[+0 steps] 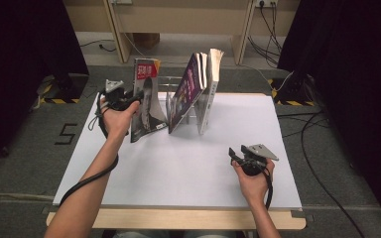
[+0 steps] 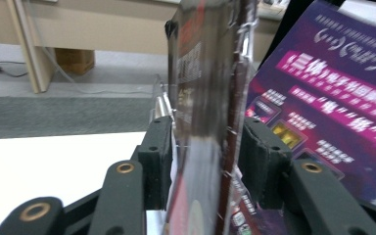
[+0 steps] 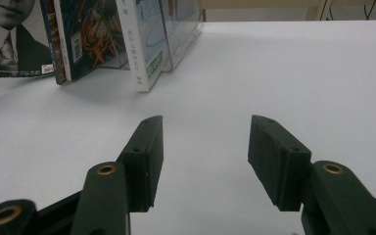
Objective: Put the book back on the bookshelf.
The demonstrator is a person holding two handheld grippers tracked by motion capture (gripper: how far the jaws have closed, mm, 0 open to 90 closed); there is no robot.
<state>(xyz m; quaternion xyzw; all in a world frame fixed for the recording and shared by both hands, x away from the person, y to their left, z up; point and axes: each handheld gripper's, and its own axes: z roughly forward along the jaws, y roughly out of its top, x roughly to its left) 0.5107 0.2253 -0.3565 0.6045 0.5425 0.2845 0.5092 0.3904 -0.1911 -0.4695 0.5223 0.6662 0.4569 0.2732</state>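
Since the left gripper (image 1: 129, 101) sits right at the portrait book (image 1: 146, 99), that hand is the one on the job; the right gripper (image 1: 238, 157) is well apart, low on the white table (image 1: 188, 163), jaws spread with nothing between them. Left jaws straddle the book's edge (image 2: 203, 112), but with visible gaps at both pads, so it reads as let go, not clamped. Book stands near upright on its bottom edge, long axis vertical, leaning, at the left end of the clear rack (image 1: 178, 82). Purple book (image 1: 186, 91) leans just beside it on the right; white book (image 1: 209, 84) stands beyond. My read: the purple cover crowds the right-hand jaw, so any pull-out should go straight back.
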